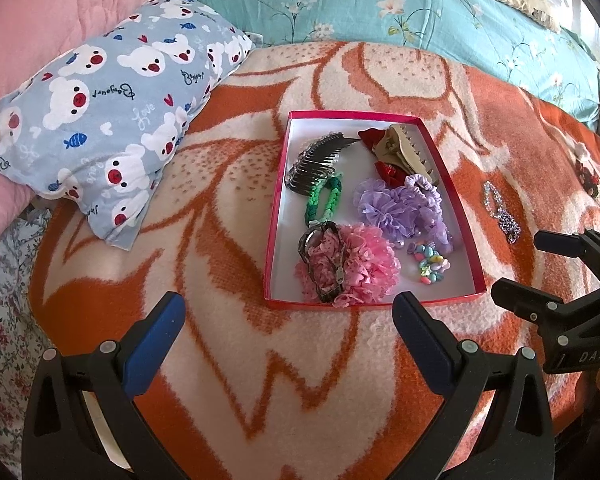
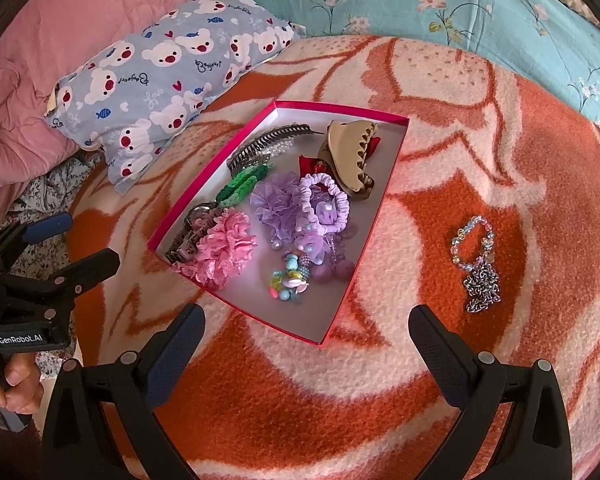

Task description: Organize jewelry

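Red tray (image 2: 396, 148) was mostly filled; beaded bracelet (image 2: 473, 242) and chain (image 2: 482, 286) lay outside on blanket (image 2: 380, 400); I held left gripper (image 1: 288, 320) and right gripper (image 2: 306, 332) wide, empty.

One red box (image 2: 396, 148) held two ruffled scrunchies, one claw clip (image 2: 350, 160), one comb (image 2: 260, 144) and one watch (image 2: 188, 236); outside lay one beaded bracelet (image 2: 473, 242) and one chain (image 2: 482, 286).
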### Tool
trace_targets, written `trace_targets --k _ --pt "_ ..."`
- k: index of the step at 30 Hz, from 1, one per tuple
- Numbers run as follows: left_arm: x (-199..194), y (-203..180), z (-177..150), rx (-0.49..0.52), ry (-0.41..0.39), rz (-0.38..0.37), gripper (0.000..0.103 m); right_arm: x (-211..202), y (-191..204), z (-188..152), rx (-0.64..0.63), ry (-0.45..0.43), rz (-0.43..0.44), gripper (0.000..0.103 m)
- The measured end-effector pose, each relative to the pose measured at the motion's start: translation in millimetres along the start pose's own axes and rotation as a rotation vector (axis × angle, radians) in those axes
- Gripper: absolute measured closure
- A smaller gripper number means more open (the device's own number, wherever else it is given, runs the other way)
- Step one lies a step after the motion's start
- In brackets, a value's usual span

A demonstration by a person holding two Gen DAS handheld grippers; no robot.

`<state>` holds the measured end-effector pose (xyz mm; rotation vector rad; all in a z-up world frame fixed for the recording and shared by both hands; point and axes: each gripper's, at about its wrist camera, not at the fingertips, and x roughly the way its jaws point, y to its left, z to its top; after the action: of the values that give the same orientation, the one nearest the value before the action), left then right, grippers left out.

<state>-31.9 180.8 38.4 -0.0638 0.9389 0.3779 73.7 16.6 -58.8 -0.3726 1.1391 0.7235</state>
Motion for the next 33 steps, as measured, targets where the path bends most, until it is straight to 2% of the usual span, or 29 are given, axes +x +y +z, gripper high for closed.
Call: trace_targets --k 33 --pt "-1.8 -4.6 0.6 0.002 -0.004 -0.002 0.000 -0.5 -5.0 -3.4 0.021 -0.001 -0.002 0.001"
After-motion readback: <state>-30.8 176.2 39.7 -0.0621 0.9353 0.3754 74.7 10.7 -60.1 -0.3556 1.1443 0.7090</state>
